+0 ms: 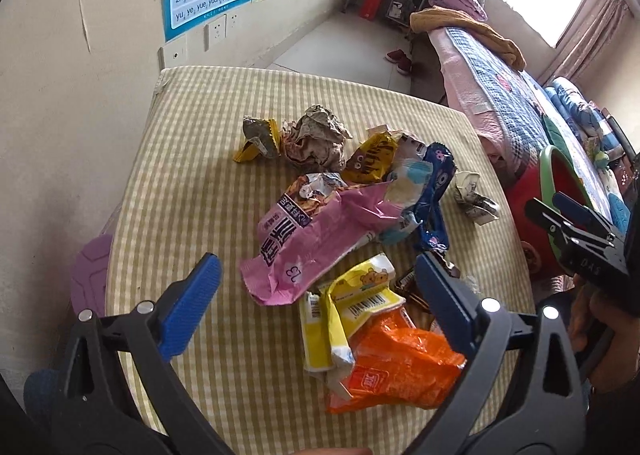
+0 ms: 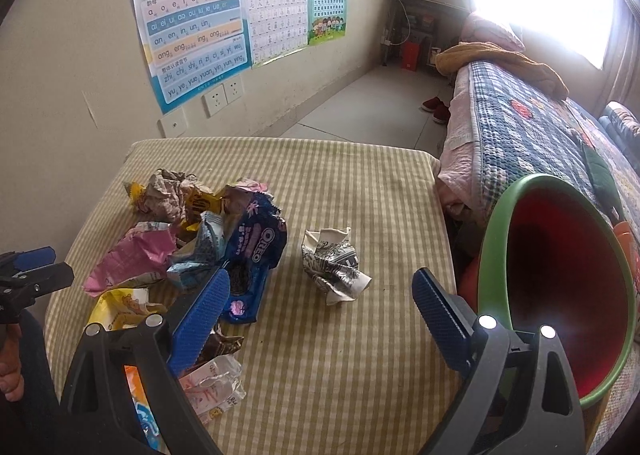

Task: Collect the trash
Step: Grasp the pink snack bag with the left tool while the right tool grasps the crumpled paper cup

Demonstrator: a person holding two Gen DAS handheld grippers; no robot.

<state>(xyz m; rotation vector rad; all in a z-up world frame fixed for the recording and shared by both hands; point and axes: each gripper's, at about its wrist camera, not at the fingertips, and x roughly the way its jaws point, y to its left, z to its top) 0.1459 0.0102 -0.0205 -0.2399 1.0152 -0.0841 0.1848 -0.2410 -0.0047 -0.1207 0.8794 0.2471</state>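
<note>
Trash: wrappers lie heaped on the checked worktop [image 2: 328, 375], among them a pink wrapper [image 1: 316, 239], a blue Oreo pack [image 2: 256, 255], a yellow wrapper [image 1: 360, 295], an orange bag [image 1: 404, 371] and a brown paper ball [image 1: 316, 139].
Stray piece: a crumpled white paper cup [image 2: 334, 265] sits apart, to the right of the heap.
Bin: a red bucket with a green rim [image 2: 496, 231] stands off the worktop's right edge, tilted with its mouth toward you; what I can see of the inside looks empty.
Progress: I judge you are at the start; every piece in view is still on the worktop.
Left claw [image 1: 316, 315]: spread wide, holding nothing, hanging over the near end of the heap.
Right claw [image 2: 320, 319]: spread wide, holding nothing, with the cup ahead between its fingers.
Edges: the wall runs close along the left side; a bed [image 2: 520, 127] lies far right, behind the bucket.
Open room: bare cloth lies between cup and right edge, so your path to the bucket looks clear.
</note>
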